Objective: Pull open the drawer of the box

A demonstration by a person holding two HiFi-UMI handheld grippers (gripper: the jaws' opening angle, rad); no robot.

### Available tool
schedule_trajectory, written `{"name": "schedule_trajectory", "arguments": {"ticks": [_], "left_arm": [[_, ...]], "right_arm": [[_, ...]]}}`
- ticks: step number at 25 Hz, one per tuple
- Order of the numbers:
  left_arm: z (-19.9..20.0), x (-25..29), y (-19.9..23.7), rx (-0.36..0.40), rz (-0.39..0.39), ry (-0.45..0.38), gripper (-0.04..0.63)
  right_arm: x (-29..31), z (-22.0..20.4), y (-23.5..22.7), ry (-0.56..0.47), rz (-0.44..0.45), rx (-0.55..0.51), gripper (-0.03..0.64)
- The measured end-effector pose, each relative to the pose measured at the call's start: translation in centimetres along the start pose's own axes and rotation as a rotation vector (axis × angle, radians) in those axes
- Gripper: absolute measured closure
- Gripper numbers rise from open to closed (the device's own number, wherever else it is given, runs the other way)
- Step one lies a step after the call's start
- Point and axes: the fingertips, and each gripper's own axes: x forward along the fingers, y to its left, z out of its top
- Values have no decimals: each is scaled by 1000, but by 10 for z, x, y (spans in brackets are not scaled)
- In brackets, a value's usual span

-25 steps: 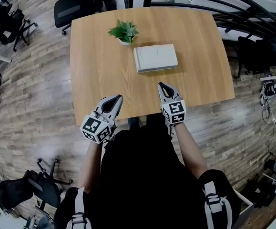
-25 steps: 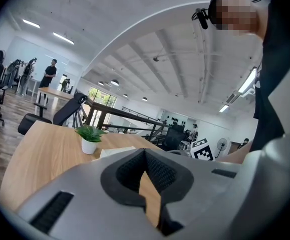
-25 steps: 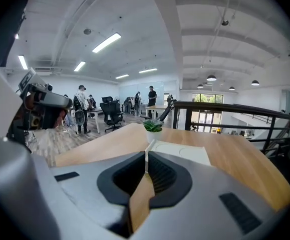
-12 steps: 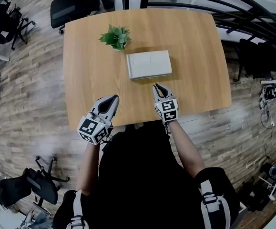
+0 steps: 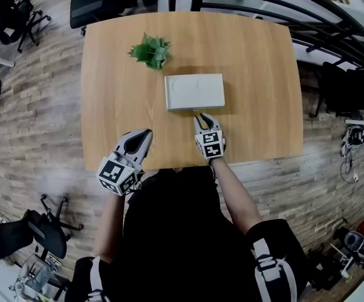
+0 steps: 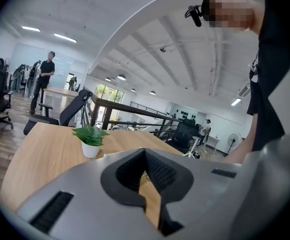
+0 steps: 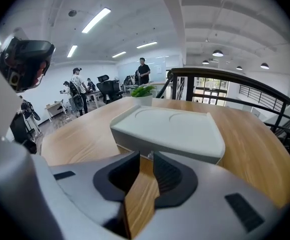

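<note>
Wooden desk (image 5: 257,74) carries two items: a flat pale grey box (image 5: 194,92) near the centre and a small potted plant (image 5: 150,49) beyond the box's far left corner, apart from it. The box lies flat with its long side toward the person. Its drawer front (image 7: 190,153) faces the person and sits flush with the body, so the drawer is closed. The right tool (image 5: 201,116) is held low over the desk with its tips right at the middle of that front face. In the right gripper view the right tool's (image 7: 143,156) jaws stand a narrow gap apart, and a small knob (image 7: 149,156) on the drawer front shows in that gap at the tips. Whether the pads touch the knob cannot be determined. The left tool (image 5: 145,133) is at the near edge of the desk, well to the left of the box and apart from it, and points toward the plant. In the left gripper view the left tool's (image 6: 145,151) jaw tips meet, with nothing between them and only desk surface visible below. Wood-plank floor (image 5: 37,106) surrounds the desk, and an office chair (image 5: 93,2) stands at the far left corner.
</note>
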Motion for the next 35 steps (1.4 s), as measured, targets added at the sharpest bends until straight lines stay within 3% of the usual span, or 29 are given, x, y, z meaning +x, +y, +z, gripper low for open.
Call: {"name": "schedule_trajectory", "arguments": {"ticks": [12, 35], "left_arm": [[-16, 4, -10, -9, 6, 52, 574], [-18, -14, -5, -16, 21, 40, 574]], "right_arm": [[37, -11, -12, 56, -18, 50, 514], [43, -13, -11, 86, -49, 51, 534]]}}
